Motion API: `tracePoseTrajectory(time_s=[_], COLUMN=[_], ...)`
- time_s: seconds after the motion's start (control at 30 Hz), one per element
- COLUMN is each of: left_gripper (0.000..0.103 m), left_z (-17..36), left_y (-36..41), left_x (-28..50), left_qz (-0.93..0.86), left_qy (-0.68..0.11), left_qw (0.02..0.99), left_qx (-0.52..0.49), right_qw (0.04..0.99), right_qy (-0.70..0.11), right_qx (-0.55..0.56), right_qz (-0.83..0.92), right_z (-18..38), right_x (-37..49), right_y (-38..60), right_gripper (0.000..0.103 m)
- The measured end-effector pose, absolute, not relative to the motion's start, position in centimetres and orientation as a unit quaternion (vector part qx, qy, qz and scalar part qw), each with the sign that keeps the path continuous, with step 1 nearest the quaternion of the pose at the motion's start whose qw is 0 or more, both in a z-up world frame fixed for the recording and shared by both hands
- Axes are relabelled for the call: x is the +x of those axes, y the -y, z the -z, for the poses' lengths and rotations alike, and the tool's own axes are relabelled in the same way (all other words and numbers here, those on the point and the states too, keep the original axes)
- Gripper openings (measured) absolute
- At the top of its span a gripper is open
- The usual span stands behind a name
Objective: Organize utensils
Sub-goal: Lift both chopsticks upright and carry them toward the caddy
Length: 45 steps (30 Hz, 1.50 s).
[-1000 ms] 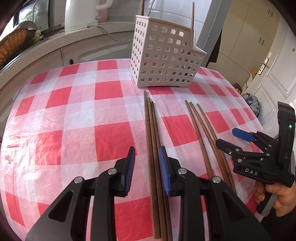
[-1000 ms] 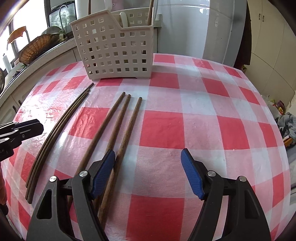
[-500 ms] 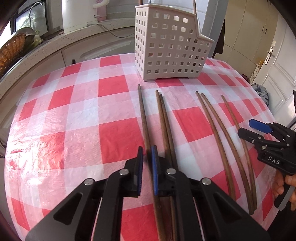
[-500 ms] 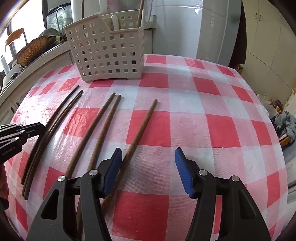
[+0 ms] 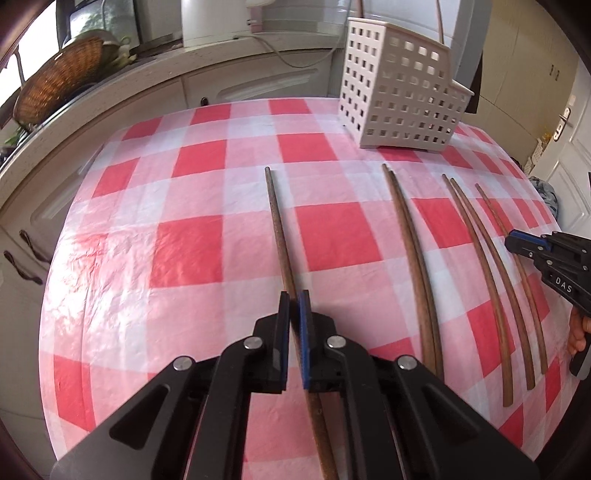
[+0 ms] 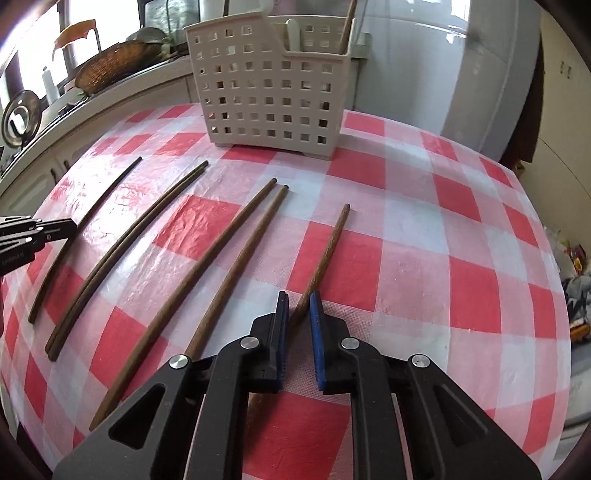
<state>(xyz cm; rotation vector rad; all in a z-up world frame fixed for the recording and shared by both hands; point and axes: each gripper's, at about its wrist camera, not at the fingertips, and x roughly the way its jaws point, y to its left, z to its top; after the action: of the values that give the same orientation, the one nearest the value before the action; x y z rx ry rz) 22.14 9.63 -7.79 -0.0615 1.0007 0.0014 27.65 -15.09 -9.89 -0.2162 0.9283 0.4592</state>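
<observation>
Several brown wooden chopsticks lie on the red-and-white checked tablecloth. My left gripper is shut on the leftmost chopstick, which points away toward the far side. My right gripper is shut on the rightmost chopstick. Between them lie two pairs: one pair and another pair. A white perforated utensil basket stands at the far side; it also shows in the right wrist view with a stick and a white handle inside.
A kitchen counter with a wicker basket and a white appliance runs behind the table. A fridge stands at the back right. Cupboard doors lie beyond the table's right edge.
Both grippers closed on single chopsticks. The left one drew its chopstick leftward, away from its pair. The right one narrowed from wide open and drew its chopstick rightward.
</observation>
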Motion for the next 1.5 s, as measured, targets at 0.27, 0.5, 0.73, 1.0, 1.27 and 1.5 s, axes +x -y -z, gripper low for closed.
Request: tracePoseTrajectory(time_s=[0.27,0.5,0.73,1.0,1.27,1.5], left_gripper=[0.026,0.027,0.027,0.007,0.006,0.006], left_z=[7.4,7.5,8.2,8.2,5.5,1.3], left_y=[-10.3,-9.6,-9.4,-10.2,-10.7,-10.3], left_x=[23.2,25.8,27.3,28.2,26.1,22.9], left_qz=[-0.008,-0.014,-0.019,-0.019,-0.016,-0.012], left_qy=[-0.476,-0.482,-0.488,-0.484,-0.448,-0.402], left_qw=[0.878,0.876,0.873,0.874,0.893,0.914], left_qx=[-0.046,-0.027,-0.016,-0.029,-0.049,-0.052], right_qw=[0.868,0.872,0.873,0.875,0.884,0.899], right_qy=[-0.454,-0.457,-0.456,-0.447,-0.431,-0.401], right_qx=[-0.079,-0.061,-0.066,-0.075,-0.059,-0.052], right_qz=[-0.187,-0.162,-0.16,-0.167,-0.17,-0.171], right_z=[9.9,10.1,10.1,10.0,8.3,4.8], right_x=[27.6,28.2,29.2,29.8,29.0,26.8], right_y=[16.0,16.2,15.8,14.7,15.2,16.2], right_gripper=[0.031,0.043,0.041,0.009,0.007,0.007])
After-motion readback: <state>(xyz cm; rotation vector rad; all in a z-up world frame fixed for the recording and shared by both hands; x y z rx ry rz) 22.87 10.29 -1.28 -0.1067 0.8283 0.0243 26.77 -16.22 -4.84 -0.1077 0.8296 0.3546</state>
